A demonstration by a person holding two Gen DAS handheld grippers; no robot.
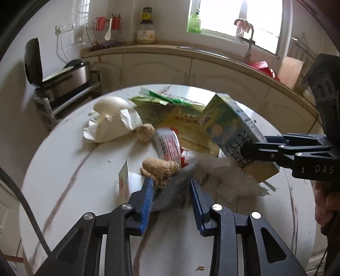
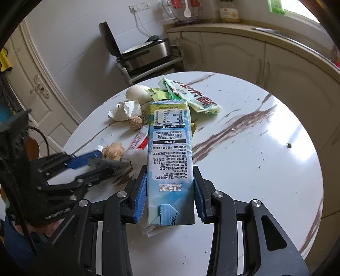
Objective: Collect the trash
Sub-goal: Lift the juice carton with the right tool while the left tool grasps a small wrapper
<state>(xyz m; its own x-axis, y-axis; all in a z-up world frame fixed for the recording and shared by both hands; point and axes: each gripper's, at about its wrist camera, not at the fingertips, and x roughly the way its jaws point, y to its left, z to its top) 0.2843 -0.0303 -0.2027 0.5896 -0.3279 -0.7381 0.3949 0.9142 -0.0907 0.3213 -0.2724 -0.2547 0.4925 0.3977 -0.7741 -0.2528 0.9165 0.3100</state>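
My right gripper (image 2: 170,191) is clamped on a milk carton (image 2: 170,152), both blue pads pressed flat against its long sides near the folded end, and the carton sticks out ahead of me above the table (image 2: 255,159). In the left view that carton (image 1: 233,127) hangs tilted over the heap of rubbish, with the right gripper's black fingers (image 1: 276,148) on its lower end.

My left gripper (image 1: 172,191) stands partly open with a grey, blurred scrap (image 1: 174,186) between its pads; I cannot tell whether the pads actually press on it. In the right view that scrap (image 2: 110,163) pokes out past the left gripper's tips (image 2: 99,164).

Just ahead of the left gripper lies a brown lump of ginger (image 1: 161,167), touching a crumpled white tissue (image 1: 229,178) on one side. Beyond it sits a red and white tube (image 1: 167,144), then a second, smaller ginger lump (image 1: 145,131). Further back are a crumpled white paper wrapper (image 1: 110,125), an egg (image 1: 110,104), a yellow packet (image 1: 191,129) and a green and white plastic bag (image 1: 165,98).

Past the round marble-patterned table stand pale cabinets (image 1: 170,68) under a counter, with a window (image 1: 240,14) above.
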